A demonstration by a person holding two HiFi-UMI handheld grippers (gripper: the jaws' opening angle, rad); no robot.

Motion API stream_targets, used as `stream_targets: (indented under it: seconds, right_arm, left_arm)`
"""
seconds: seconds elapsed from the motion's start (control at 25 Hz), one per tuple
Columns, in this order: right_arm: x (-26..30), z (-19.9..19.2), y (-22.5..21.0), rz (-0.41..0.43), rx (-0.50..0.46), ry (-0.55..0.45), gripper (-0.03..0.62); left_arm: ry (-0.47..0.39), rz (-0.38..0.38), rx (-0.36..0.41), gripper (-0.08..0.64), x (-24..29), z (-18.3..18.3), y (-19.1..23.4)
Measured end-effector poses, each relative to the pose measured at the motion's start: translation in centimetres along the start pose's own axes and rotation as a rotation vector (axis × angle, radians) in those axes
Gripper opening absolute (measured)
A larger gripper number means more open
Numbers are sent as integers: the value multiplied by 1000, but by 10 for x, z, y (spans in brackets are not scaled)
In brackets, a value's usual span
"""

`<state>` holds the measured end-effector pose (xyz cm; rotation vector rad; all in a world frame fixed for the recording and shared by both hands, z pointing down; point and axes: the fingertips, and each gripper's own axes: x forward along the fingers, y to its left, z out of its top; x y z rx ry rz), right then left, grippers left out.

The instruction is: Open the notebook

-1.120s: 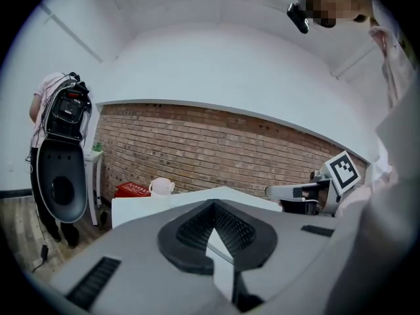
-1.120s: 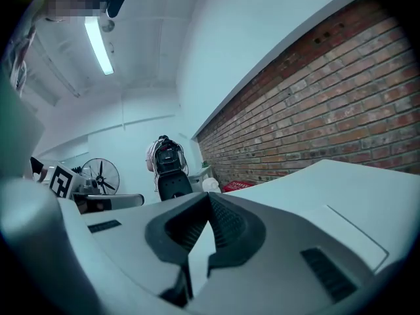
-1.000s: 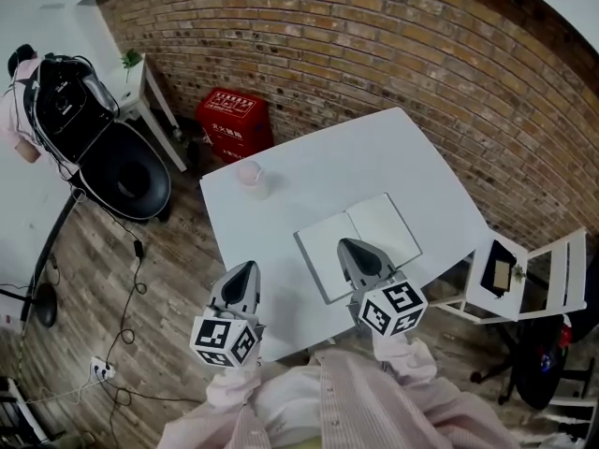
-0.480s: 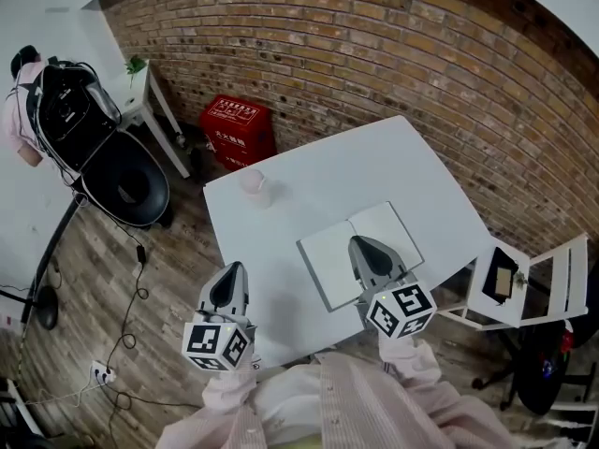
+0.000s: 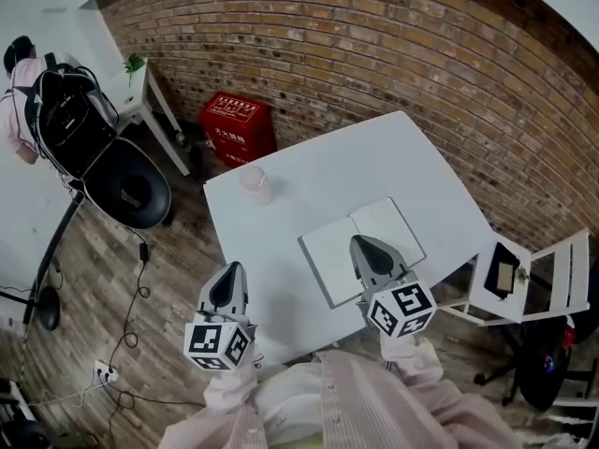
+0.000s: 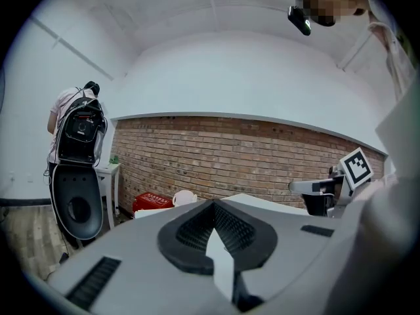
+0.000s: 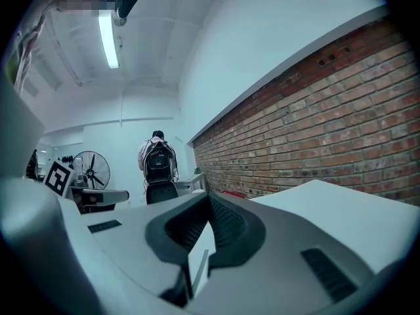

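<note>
Open notebook flat on the white table, both pages up, near the table's 5 o'clock edge. Pale cup upright at 10 o'clock from the notebook and well apart from it; contents not discernible. Red box on the floor beyond the table at 11 o'clock, printed top up, inside unseen. White folding chair at 4 o'clock of the table, a dark flat item on its seat. Black round chair far off at 9 o'clock, a black backpack above it.

Over the notebook's near edge, close to the spine, the right gripper: jaws clenched together, nothing between them; contact with the paper impossible to tell. At 9 o'clock from it, by the table's left edge and well apart from the notebook, the left gripper: likewise clamped tight and empty.

Against the picture of a second ago: left gripper drawn slightly toward 8 o'clock, farther from the notebook. Right gripper in much the same spot over the page. Notebook open as before, cup unmoved.
</note>
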<state>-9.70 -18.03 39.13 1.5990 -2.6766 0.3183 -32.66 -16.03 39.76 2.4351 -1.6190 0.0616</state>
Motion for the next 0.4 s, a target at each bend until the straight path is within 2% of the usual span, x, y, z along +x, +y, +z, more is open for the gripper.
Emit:
stream_targets:
  seconds: [0.4]
  right_arm:
    - [4,-3,-6,-3,11,14,3]
  left_arm:
    - [18,10,-10,-9,6,-2,1]
